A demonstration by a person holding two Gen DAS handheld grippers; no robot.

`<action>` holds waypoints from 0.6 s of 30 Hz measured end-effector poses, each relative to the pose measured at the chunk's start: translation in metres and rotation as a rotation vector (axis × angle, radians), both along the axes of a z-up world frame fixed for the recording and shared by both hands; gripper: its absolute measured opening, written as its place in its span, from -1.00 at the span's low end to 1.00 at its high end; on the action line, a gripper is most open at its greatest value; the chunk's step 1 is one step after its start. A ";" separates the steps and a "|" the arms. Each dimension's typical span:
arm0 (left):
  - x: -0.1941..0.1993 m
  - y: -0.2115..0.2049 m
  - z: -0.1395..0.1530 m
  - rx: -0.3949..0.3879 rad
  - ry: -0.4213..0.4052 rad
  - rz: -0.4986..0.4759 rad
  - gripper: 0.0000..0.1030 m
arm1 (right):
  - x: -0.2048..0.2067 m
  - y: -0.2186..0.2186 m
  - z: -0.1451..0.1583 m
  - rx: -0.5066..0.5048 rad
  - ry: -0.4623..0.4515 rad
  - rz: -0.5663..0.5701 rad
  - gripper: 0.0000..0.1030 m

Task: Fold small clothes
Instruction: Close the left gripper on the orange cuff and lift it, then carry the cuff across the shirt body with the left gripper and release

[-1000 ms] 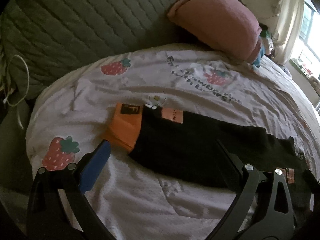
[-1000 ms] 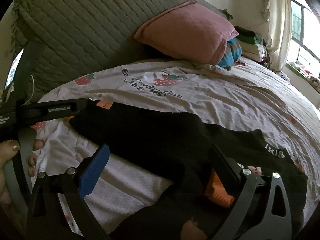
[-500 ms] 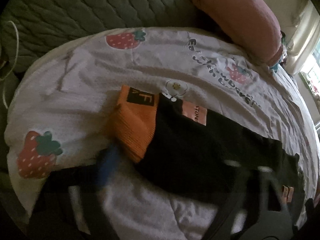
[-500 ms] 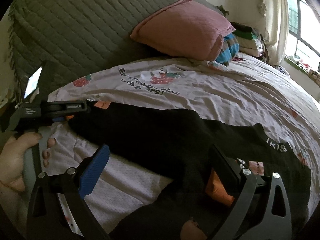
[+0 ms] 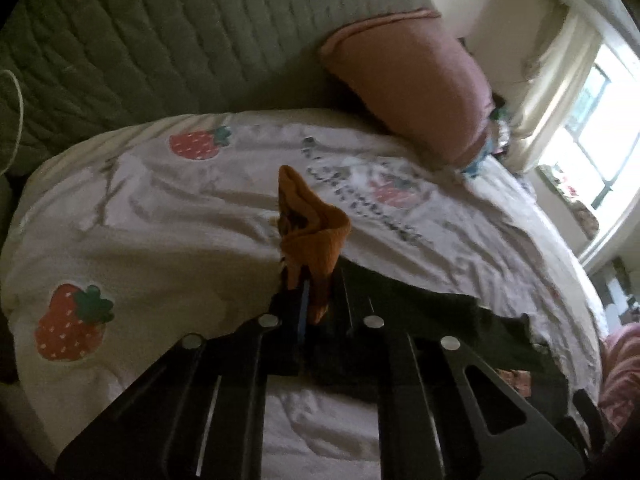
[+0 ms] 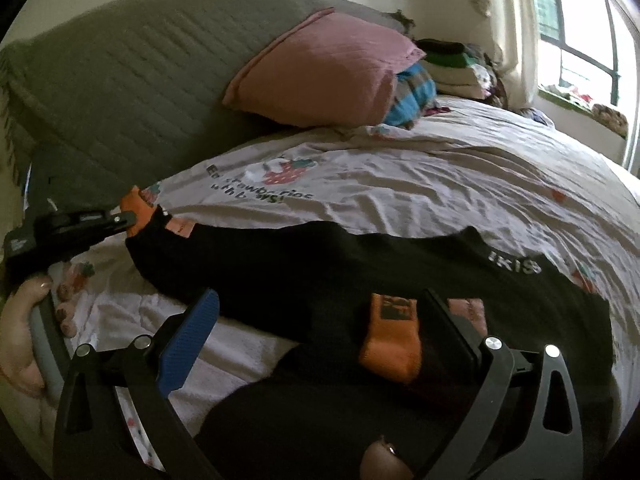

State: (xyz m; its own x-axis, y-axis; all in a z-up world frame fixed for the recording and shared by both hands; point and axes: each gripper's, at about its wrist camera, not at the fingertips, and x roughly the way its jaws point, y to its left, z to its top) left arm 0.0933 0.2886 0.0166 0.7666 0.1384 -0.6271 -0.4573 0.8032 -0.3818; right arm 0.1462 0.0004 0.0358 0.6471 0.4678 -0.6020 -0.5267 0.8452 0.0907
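A pair of black trousers (image 6: 320, 264) with orange cuffs lies spread across the strawberry-print quilt (image 6: 440, 184). My left gripper (image 5: 308, 286) is shut on one orange cuff (image 5: 316, 224), which stands bunched up above its fingertips. The right wrist view shows that same left gripper (image 6: 128, 218) at the far left, pinching this cuff (image 6: 140, 204). My right gripper (image 6: 320, 304) is open and hovers over the black cloth. The other orange cuff (image 6: 390, 340) lies just inside its right finger (image 6: 448, 320), and the pads do not press on it.
A pink pillow (image 6: 328, 68) leans on the green quilted headboard (image 6: 140, 80). Folded clothes (image 6: 452, 64) are stacked behind it, near the window (image 6: 580, 28). A person's hand (image 6: 24, 340) holds the left gripper's handle. A white cord (image 5: 12, 120) hangs at the left.
My left gripper went from wide open to shut on the orange cuff and raised it off the quilt. The right gripper shifted so the other orange cuff shows fully between its fingers.
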 end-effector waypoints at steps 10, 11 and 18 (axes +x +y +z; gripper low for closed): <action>0.000 -0.041 0.018 -0.038 -0.080 -0.121 -0.94 | -0.006 -0.058 0.008 0.065 0.009 -0.083 0.91; 0.001 -0.045 0.021 -0.029 -0.081 -0.130 -0.94 | -0.007 -0.062 0.008 0.070 0.009 -0.092 0.91; 0.004 -0.082 0.044 -0.035 -0.125 -0.215 -0.94 | -0.007 -0.106 0.011 0.115 0.012 -0.165 0.91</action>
State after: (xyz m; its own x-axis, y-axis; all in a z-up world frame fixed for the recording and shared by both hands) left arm 0.0969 0.2068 0.0608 0.8477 -0.0563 -0.5274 -0.2249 0.8625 -0.4534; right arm 0.1392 -0.1054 0.0470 0.7140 0.4221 -0.5586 -0.3800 0.9037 0.1973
